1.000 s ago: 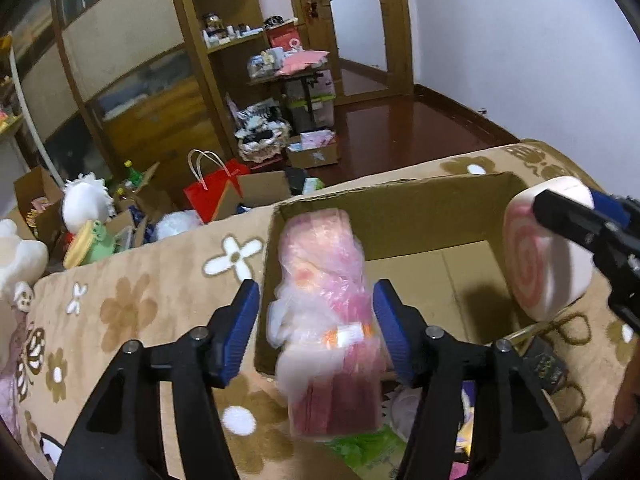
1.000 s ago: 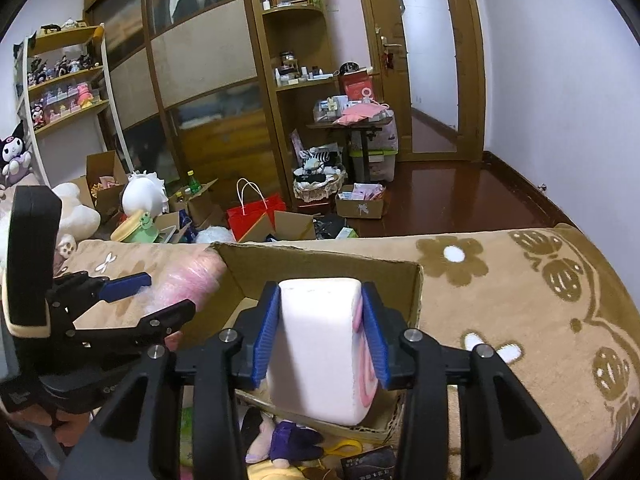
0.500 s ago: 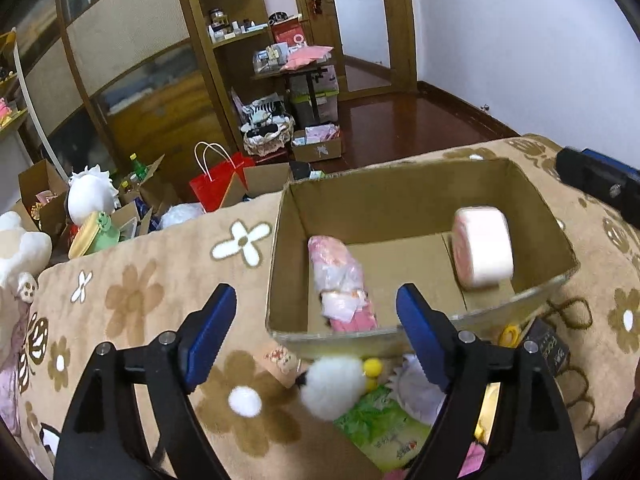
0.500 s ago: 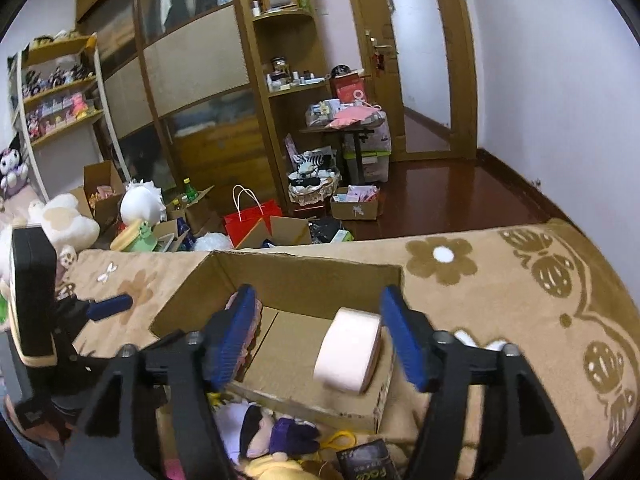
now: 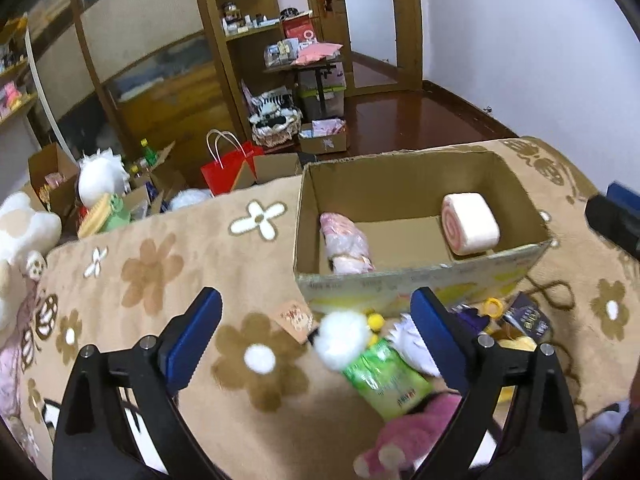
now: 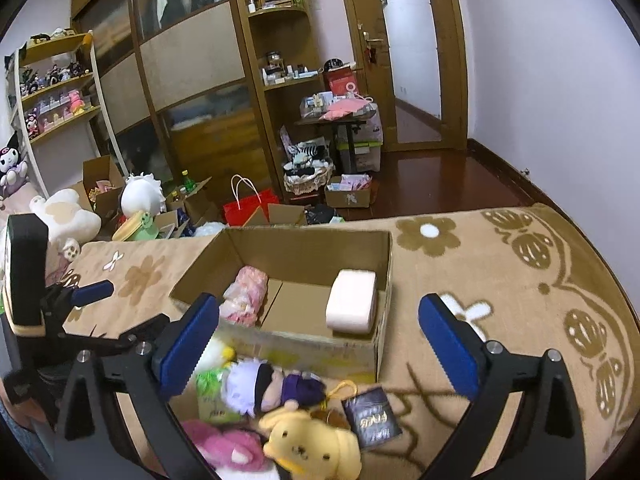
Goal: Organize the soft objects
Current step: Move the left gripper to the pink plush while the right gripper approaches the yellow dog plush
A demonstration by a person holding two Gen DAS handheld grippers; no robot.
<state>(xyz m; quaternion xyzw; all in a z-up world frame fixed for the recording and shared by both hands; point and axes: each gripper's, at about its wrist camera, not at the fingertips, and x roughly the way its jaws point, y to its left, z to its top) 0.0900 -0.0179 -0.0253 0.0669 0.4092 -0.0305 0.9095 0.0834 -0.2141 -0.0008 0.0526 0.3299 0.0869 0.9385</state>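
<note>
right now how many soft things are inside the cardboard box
2: a pink plastic-wrapped plush lies at the left end of the cardboard box, and a pink swirl roll cushion at its right end. None seem hidden.

The left black two-finger gripper with blue pads (image 5: 316,332) hangs with its jaws spread wide, nothing between them. The right black gripper with blue pads (image 6: 320,338) is likewise wide apart and empty-handed. Both tilt forward and downward, side by side.
</note>
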